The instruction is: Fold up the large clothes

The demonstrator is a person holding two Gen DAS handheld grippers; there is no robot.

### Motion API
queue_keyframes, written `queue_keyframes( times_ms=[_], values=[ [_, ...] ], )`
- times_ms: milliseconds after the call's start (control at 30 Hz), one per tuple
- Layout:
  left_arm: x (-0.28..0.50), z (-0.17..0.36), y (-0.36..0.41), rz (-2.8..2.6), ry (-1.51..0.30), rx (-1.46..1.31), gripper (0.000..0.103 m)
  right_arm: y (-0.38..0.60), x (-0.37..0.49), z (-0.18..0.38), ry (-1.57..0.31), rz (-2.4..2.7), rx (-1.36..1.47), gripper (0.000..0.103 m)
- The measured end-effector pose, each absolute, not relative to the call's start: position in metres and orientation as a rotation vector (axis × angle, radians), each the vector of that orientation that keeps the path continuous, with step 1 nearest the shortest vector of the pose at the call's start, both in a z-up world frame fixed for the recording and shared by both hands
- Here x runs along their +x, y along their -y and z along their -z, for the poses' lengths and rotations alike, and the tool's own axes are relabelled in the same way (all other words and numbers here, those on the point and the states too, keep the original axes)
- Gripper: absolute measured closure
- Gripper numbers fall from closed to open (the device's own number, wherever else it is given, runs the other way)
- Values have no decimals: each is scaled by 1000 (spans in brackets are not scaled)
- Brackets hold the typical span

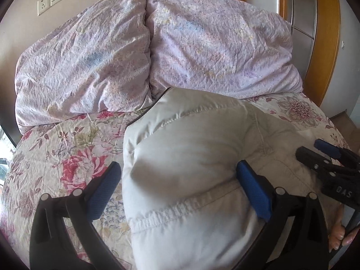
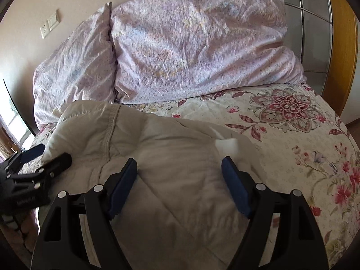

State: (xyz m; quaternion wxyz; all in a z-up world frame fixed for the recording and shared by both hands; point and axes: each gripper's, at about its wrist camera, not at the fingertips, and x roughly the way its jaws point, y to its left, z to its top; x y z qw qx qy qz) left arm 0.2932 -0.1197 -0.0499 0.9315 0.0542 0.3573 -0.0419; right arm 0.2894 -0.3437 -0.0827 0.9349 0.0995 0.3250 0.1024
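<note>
- Cream padded jacket [image 1: 193,157] lies bunched on the floral bed [image 1: 67,157], just below 2 lilac pillows [image 1: 85,63].
- Left gripper [image 1: 177,175] jaws wide apart (nothing gripped), jacket between them.
- Right gripper [image 2: 180,168] likewise wide, over jacket, nothing clamped.

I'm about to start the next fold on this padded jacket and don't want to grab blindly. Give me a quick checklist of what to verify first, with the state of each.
1. Left gripper jaws open: ok, blue pads spread wide.
2. Right gripper jaws open: ok.
3. Nothing clamped yet: ok, the pale grey padded jacket lies under both, ungripped.
4. Jacket lying flat: not ok, it is bunched and puffed up.
5. Room on the floral bedspread beside the jacket: ok.
6. Lilac crumpled pillows clear of the jacket: cannot tell, its far edge reaches their base.
</note>
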Motion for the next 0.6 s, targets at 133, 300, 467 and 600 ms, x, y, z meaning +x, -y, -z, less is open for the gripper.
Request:
queue_keyframes(
  times_ms=[133,300,467,600],
  values=[
    [292,55,131,65,-700,159,2,348,271,91,-652,-213,184,24],
    [297,64,140,36,-690,197,2,344,277,104,-671,-219,181,24],
    [300,72,146,6,-678,214,2,346,280,113,-662,-225,192,23],
    [299,72,145,7,-673,210,2,343,280,112,-663,-211,176,23]
  ],
)
